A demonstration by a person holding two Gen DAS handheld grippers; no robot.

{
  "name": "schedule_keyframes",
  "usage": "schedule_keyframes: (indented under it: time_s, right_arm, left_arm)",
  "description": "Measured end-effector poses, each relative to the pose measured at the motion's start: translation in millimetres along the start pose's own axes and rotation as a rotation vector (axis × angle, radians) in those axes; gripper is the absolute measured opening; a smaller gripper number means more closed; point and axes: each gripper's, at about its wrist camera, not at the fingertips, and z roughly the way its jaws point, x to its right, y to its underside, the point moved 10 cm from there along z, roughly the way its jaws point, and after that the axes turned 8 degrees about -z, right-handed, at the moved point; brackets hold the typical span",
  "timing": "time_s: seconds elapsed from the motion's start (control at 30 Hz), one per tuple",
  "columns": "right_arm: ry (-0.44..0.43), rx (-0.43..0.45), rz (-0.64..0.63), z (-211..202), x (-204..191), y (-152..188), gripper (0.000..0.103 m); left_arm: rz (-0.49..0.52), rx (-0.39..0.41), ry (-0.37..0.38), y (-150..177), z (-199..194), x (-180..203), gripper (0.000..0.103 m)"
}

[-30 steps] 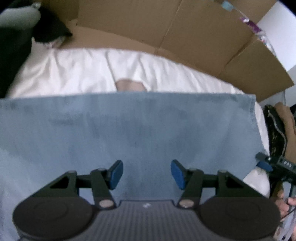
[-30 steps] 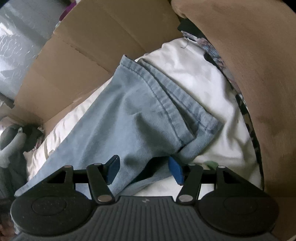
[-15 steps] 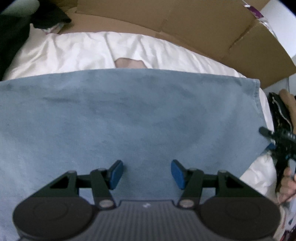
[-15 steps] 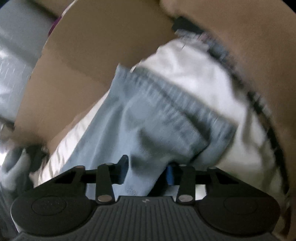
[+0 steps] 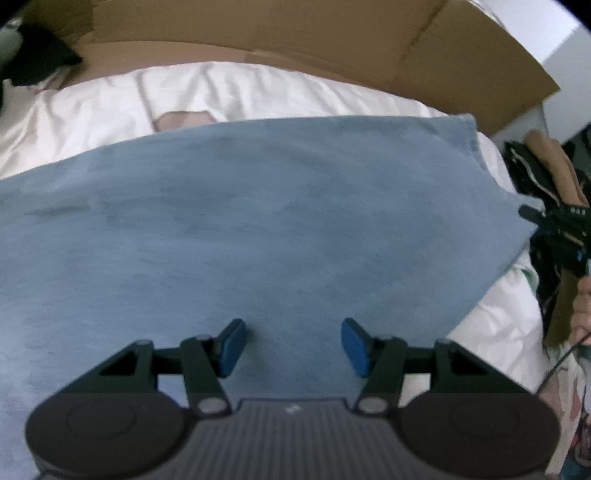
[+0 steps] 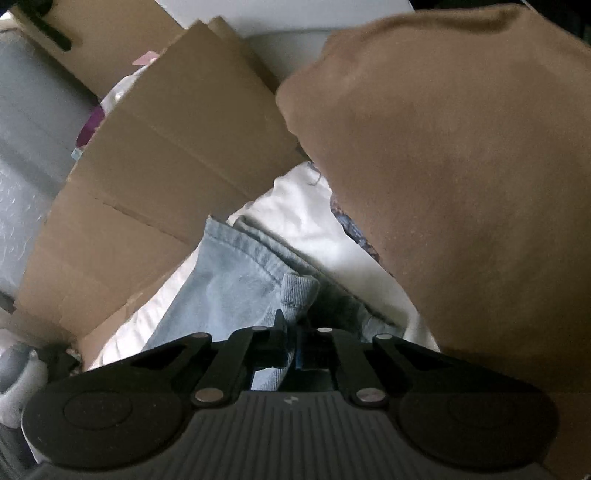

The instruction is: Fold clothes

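A blue garment [image 5: 258, 229] lay spread flat over a white sheet [image 5: 229, 88] on a bed, with flattened cardboard [image 5: 295, 33] propped along the far side. The left gripper [image 5: 293, 347] hovered above the near part of the cloth with its blue pads [image 5: 232, 347] standing well apart and nothing between them.

At the cloth's right-hand end, the right gripper [image 6: 295, 341] had its jaws pinched together on the hemmed corner of the garment [image 6: 236, 280], which bunched up just ahead of the fingertips. A large brown cloth [image 6: 461, 184] (possibly another garment or a cushion, hard to tell) loomed close on that side. From the left wrist view the right gripper [image 5: 554, 229] appeared at the far right edge, with the person's hand [image 5: 583, 306] below it.

Judging from this, the fold was only beginning. The risks: the pinch seemed to catch only a small bite of the thick hem, so the fabric could slip free if lifted quickly; the jaws might also have caught the sheet beneath, dragging it along; and with the left gripper holding nothing, the garment could skew or crumple as one corner was carried over.
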Motion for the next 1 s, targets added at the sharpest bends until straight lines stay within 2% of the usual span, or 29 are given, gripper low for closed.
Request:
schedule_keyframes:
  time_s: [0.07,0.33,0.47,0.6,0.63,0.73,0.83,0.97,1.0]
  right_arm:
    - [0.022,0.015,-0.044,-5.1,-3.0,0.1,0.002]
    - [0.07,0.052,-0.054,-22.3,7.6,-3.8,0.002]
    - [0.106,0.007,-0.075,-1.2,16.3,7.2,0.002]
    - [0.086,-0.045,-0.053,11.7,22.4,15.8,0.005]
    - [0.069,-0.047,-0.049,10.2,21.2,16.1,0.009]
    - [0.011,-0.067,-0.036,7.2,15.3,20.8,0.042]
    - [-0.01,-0.121,-0.043,11.2,8.1,34.3,0.045]
    - [-0.036,-0.197,-0.076,17.0,-3.3,56.9,0.044]
    - [-0.045,-0.207,-0.089,16.7,-6.9,60.2,0.04]
  left_arm:
    - [0.014,-0.002,0.001,0.1,1.4,4.6,0.06]
    - [0.05,0.002,0.011,-0.3,-2.6,7.3,0.06]
    - [0.07,-0.006,-0.001,0.4,-4.5,2.2,0.06]
    - [0.113,0.002,-0.006,0.9,-8.6,5.5,0.062]
    - [0.126,0.003,-0.006,0.6,-8.2,7.8,0.064]
    - [0.182,0.012,-0.011,6.3,-8.1,15.9,0.065]
    - [0.255,0.023,-0.009,12.5,-8.4,27.8,0.065]
    - [0.321,0.024,0.001,20.4,-7.1,43.3,0.065]
    - [0.332,0.021,0.004,22.5,-6.2,46.2,0.066]
